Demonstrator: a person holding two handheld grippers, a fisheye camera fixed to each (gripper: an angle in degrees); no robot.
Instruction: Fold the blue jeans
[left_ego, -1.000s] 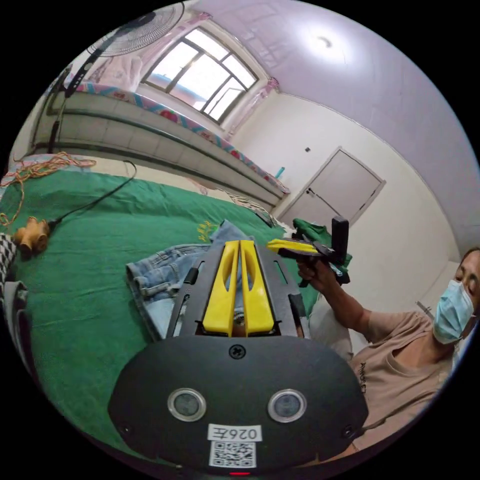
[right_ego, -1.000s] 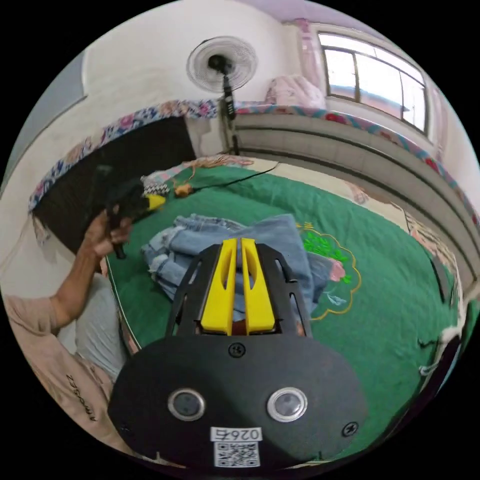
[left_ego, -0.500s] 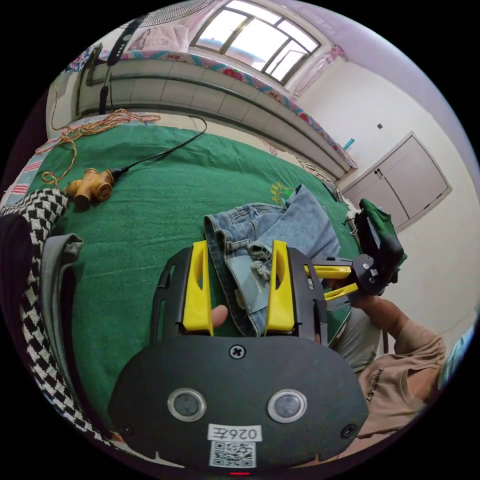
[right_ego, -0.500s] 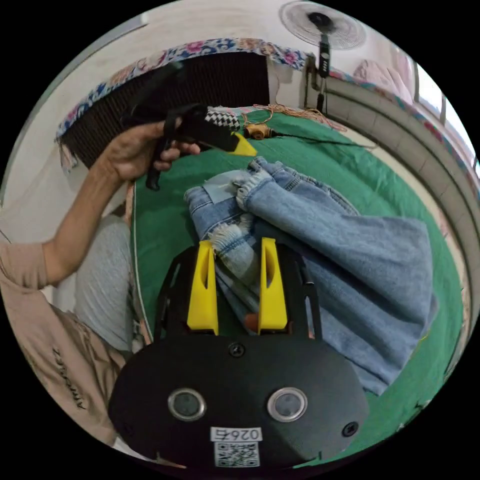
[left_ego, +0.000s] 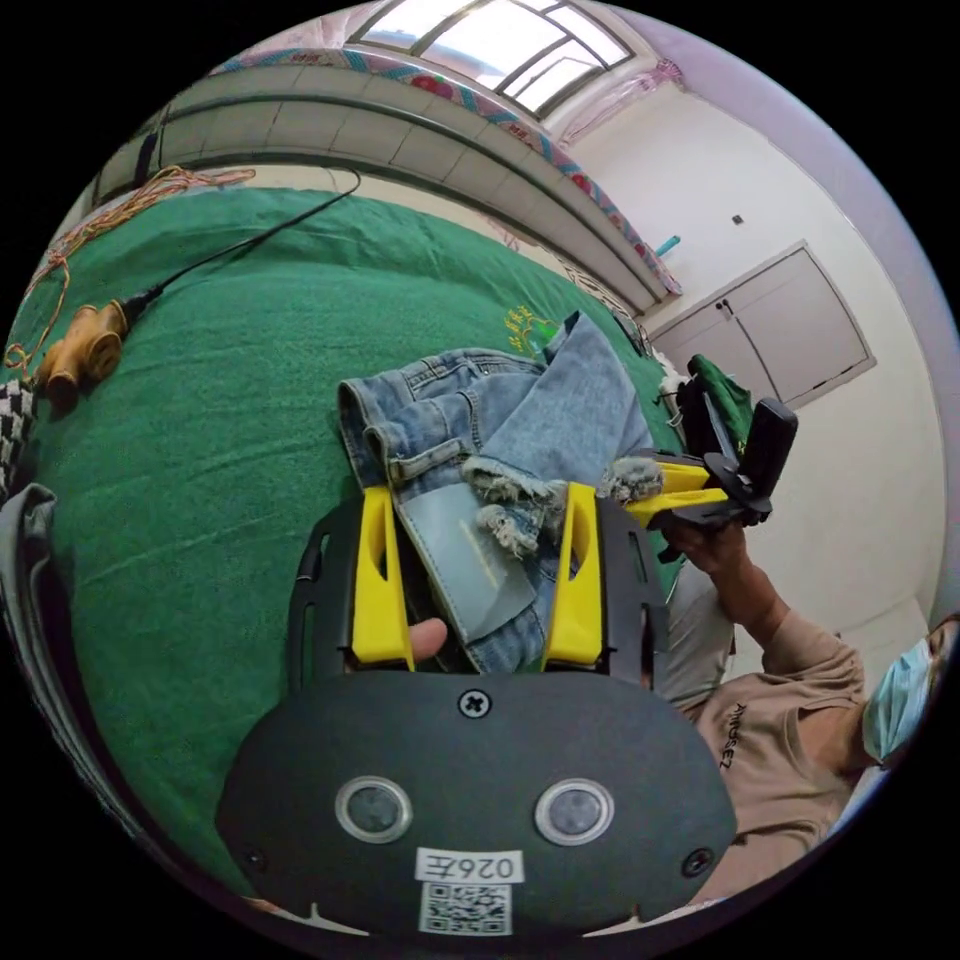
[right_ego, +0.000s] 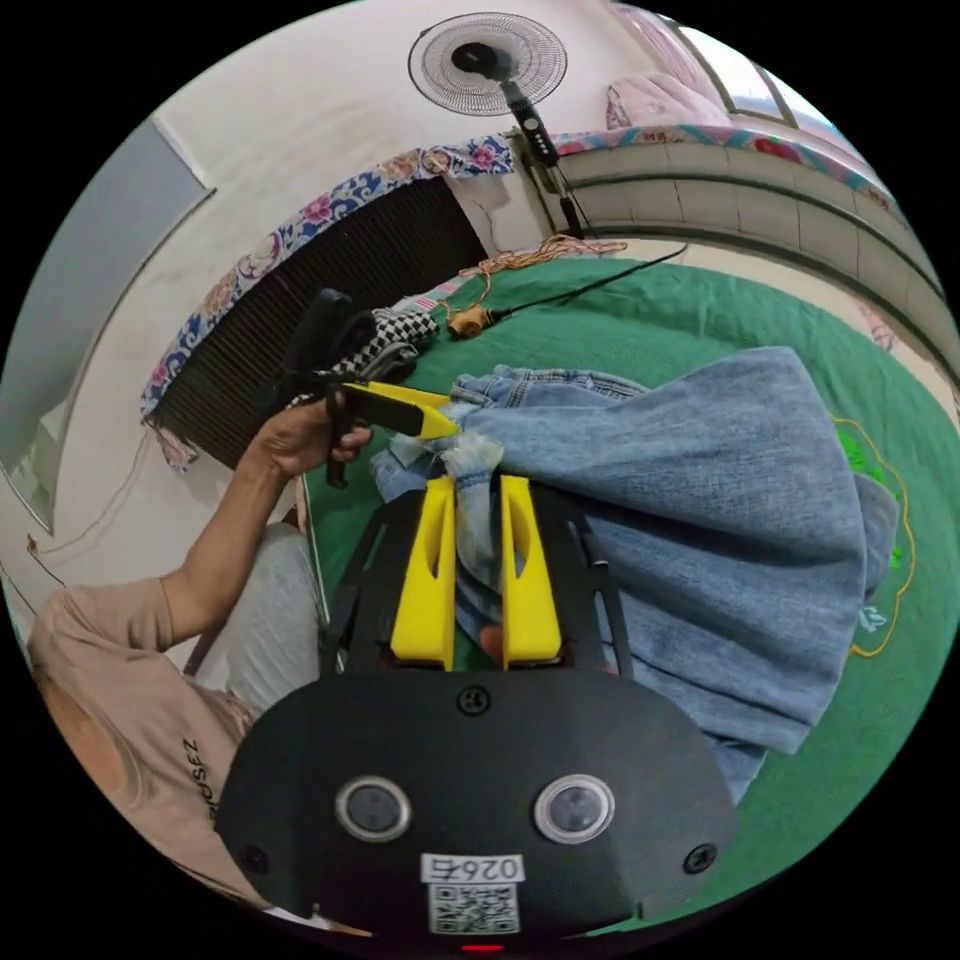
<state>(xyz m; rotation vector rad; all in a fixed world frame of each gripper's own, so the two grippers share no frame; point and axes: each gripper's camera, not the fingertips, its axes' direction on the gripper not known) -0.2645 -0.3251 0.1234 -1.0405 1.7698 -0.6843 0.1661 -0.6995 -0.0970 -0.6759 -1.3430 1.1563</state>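
Support surface: bed with green cover (left_ego: 230, 400), embroidered emblem (right_ego: 885, 560) stitched on it.
Blue jeans (left_ego: 500, 430): lying folded on the cover near the person's edge, frayed hems toward that edge; they overlap part of the emblem.
Tan plug adapter (left_ego: 75, 350): on the cover, well apart from the jeans, black cable (left_ego: 250, 245) running from it.
Orange cord (left_ego: 110, 205): tangled at the far edge.
Checkered cloth (right_ego: 390, 330): at the bed's corner.
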